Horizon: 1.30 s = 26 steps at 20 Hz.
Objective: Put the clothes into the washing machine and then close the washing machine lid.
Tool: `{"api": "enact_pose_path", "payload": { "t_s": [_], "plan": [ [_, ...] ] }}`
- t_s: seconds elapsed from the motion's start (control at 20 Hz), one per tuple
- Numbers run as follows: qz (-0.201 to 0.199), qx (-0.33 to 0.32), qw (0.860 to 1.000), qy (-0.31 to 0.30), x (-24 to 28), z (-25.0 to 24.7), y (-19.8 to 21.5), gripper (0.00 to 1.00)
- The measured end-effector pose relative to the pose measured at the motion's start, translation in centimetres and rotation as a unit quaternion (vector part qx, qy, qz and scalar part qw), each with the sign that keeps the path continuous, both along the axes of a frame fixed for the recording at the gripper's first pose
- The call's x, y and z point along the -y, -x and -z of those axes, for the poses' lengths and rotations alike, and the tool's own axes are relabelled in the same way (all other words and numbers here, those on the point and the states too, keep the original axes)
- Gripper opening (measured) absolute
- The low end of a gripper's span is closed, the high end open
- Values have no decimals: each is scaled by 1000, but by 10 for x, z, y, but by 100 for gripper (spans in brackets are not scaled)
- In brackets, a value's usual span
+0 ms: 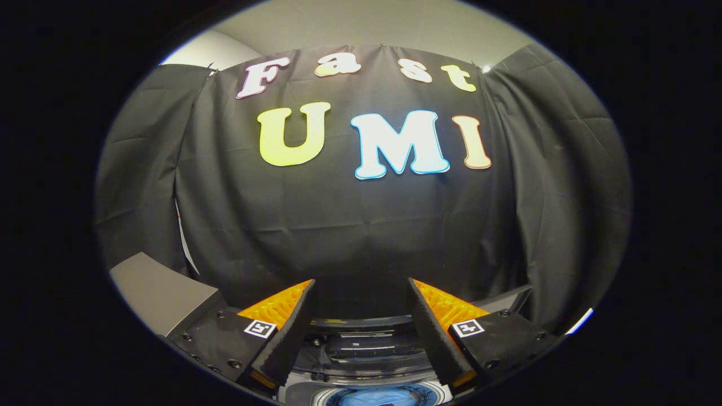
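My gripper [361, 285] is open with nothing between its fingers, held up and facing the booth's black cloth wall. Below and between the fingers lies the top of the washing machine [361, 344], its dark back panel just under the fingertips. At the very bottom the round drum opening [372, 395] shows, with light blue clothes [361, 399] lying inside it. The machine's lid [163, 293] appears as a grey slab raised at the left, beside the left finger.
The black cloth wall [361, 225] hangs close behind the machine and wraps round both sides. Pale room wall [372, 22] shows above the cloth.
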<state>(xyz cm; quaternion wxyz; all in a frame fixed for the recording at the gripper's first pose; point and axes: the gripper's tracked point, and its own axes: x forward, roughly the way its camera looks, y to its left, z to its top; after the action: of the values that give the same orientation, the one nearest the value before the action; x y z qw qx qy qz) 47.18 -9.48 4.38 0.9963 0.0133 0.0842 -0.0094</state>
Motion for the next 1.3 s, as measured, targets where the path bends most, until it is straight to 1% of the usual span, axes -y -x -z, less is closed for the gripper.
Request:
{"api": "enact_pose_path", "payload": {
  "t_s": [0.25, 0.4, 0.45, 0.5, 0.7, 1.3],
  "plan": [
    [-1, -9, 1000, 1, 1, 8, -21, 97],
    [6, -29, 999, 18, 6, 24, -22, 97],
    [5, -15, 1000, 25, 6, 19, -23, 97],
    [7, -18, 999, 26, 7, 23, -22, 98],
    [12, -3, 1000, 21, 7, 21, -11, 98],
    [-3, 25, 999, 24, 7, 23, 37, 98]
  ]
}}
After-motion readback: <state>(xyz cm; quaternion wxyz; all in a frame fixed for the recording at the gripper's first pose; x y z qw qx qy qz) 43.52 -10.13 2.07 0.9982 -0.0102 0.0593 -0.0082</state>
